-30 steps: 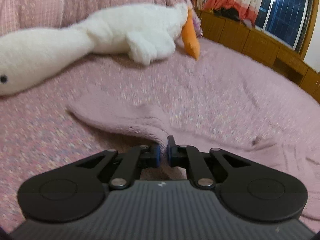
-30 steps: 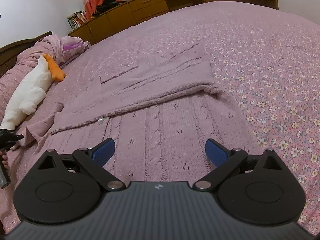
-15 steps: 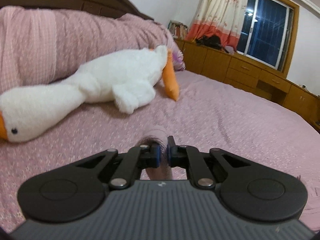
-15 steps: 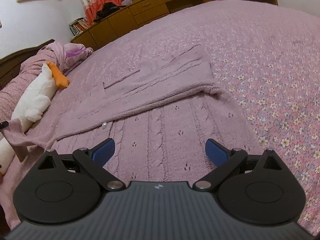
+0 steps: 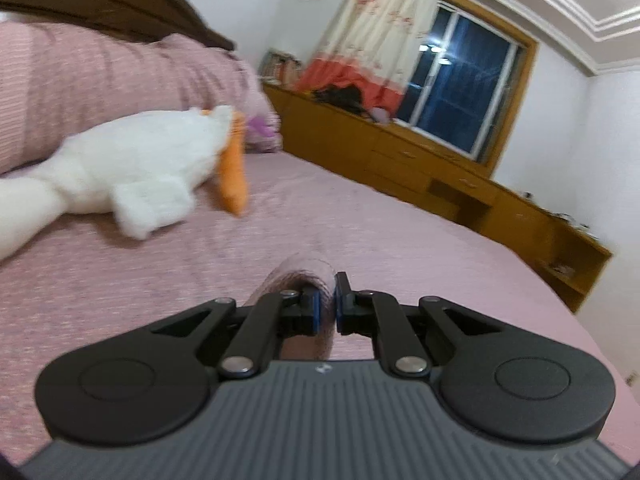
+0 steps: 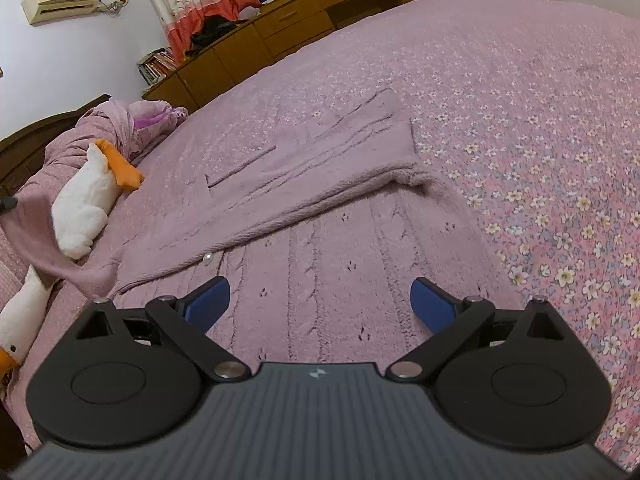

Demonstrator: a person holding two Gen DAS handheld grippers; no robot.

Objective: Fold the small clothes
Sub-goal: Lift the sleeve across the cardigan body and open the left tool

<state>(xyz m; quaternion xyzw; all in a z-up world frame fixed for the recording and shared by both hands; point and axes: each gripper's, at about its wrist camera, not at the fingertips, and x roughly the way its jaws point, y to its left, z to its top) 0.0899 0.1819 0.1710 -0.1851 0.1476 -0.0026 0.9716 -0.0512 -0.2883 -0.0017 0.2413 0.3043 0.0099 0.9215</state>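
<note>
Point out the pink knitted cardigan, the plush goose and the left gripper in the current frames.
pink knitted cardigan [image 6: 320, 280], right wrist view, on its cable-knit front panel.
plush goose [image 5: 152, 160], left wrist view, on its white body.
left gripper [image 5: 327, 304], left wrist view, between its fingertips, shut on the cardigan's fabric.

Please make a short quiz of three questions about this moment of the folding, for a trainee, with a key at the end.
1. True or false: the left claw is shut on a part of the pink cardigan.
2. How do the jaws of the right claw stand? A) shut on the cardigan B) open above the cardigan C) shut on the toy goose
3. Fill in: the pinched sleeve is lifted off the ____.

Key: 1 true; 2 B; 3 bed.
</note>
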